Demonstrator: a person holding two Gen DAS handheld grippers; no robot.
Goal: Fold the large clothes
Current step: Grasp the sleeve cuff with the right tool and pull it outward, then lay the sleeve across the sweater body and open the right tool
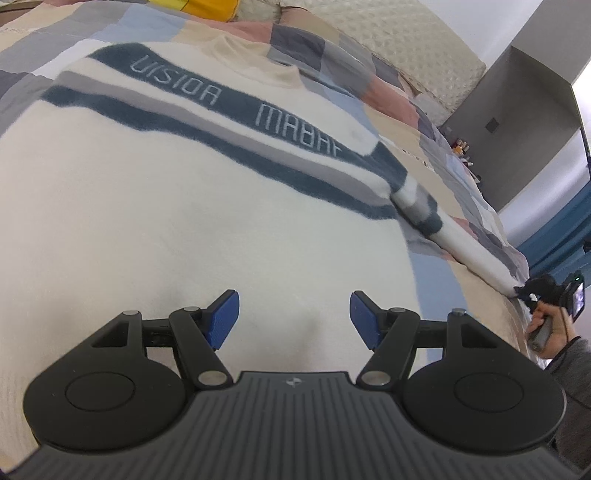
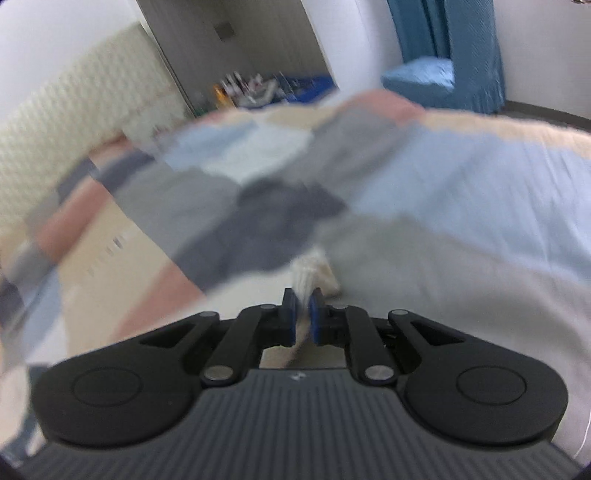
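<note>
nearest the left wrist camera, the left gripper (image 1: 294, 319) hangs over the lower body of the sweater (image 1: 155, 206) with its blue pads (image 1: 222, 318) set wide apart and nothing between them; cream knit fills the gap below.

beyond it the sweater lies flat and face up on the patchwork quilt (image 1: 436, 147), cream with dark teal and grey stripes across the chest and pale lettering in the upper teal band. its collar (image 1: 255, 62) points toward the far end of the bed. its sleeve (image 1: 465, 240) runs out to the right along the quilt, striped near the shoulder and plain cream toward the cuff.

at the end of that sleeve, seen small at the right edge of the left view, the right gripper (image 1: 524, 291) meets the cuff, held by a hand (image 1: 550, 325) in a grey sleeve.

in the right wrist view, which is blurred, the right gripper (image 2: 303, 314) has its jaws closed tight on the cream ribbed cuff (image 2: 310, 275), which bunches up just past the pads.

farther off, a textured cream headboard (image 1: 417, 48) sits behind the quilt, then a grey cabinet (image 1: 517, 122) and a blue curtain (image 2: 454, 33) by the wall.
</note>
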